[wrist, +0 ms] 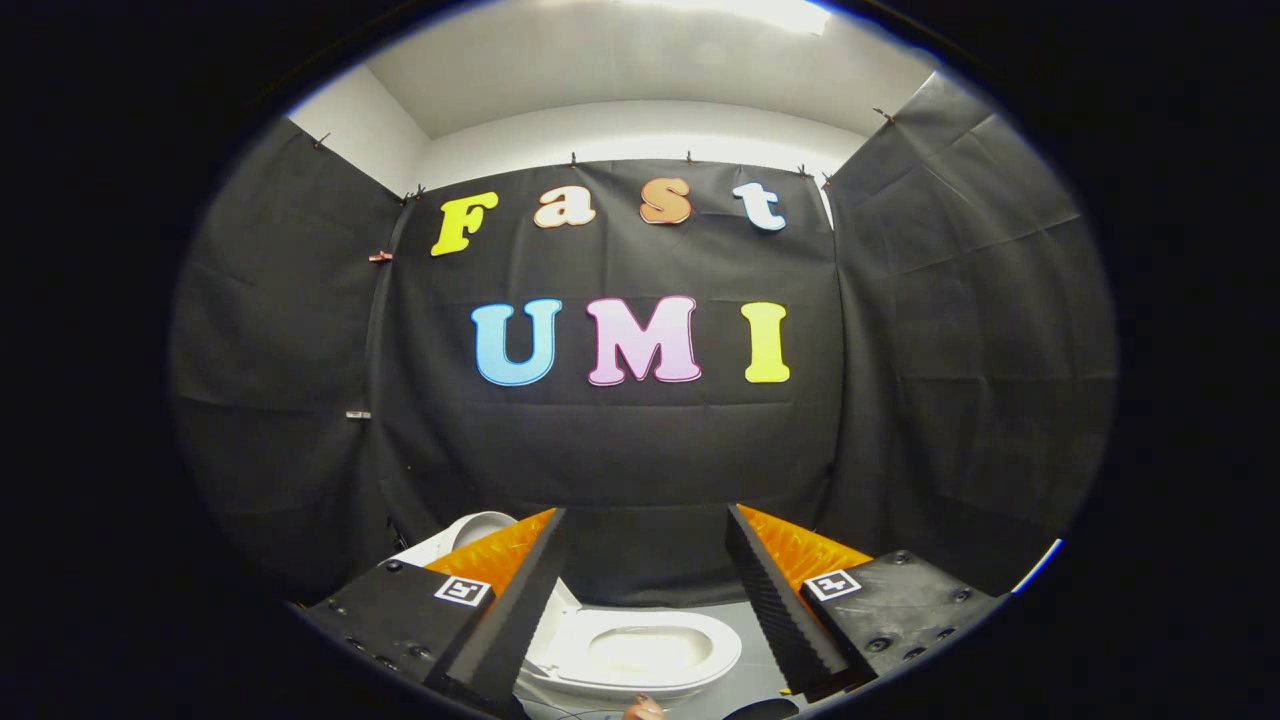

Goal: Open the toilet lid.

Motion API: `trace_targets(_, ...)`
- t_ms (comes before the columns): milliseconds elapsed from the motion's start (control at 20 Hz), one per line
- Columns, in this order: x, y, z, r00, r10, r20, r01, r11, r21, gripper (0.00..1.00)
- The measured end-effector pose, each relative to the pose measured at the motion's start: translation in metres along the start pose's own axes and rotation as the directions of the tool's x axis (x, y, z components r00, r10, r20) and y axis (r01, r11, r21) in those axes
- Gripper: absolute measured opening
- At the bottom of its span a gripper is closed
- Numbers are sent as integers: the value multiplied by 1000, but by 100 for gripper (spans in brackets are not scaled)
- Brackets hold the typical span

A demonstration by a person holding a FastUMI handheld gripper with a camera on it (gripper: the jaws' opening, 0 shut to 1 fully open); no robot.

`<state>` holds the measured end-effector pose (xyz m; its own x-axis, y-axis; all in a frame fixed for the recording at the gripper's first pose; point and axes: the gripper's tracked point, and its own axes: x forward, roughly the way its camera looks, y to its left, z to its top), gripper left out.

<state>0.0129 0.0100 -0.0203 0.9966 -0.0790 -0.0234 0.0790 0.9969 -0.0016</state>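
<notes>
Gripper [646, 520] spread wide, holding nothing, raised above toilet [640, 650]. Toilet lid [470, 530] already up, behind left finger; bowl visible between fingers.

The one view rides on the hand-held gripper [647, 528] and looks forward along its two fingers [520, 600], which stand well apart with open air between them and rise from the bottom of the view. It is held level to slightly raised, facing the booth's black cloth back wall [620, 450] square on from a middling distance, with both side walls, a strip of white wall and the ceiling [640, 70] curving in through the fisheye. The toilet [640, 650] sits low, below and between the fingers, seen from above and close by, with the grey floor [745, 680] beside it.
</notes>
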Motion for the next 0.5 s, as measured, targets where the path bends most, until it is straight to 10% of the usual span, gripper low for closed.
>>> trace_targets(500,2,10,-3,1000,17,-5,-17,1000,-9,98)
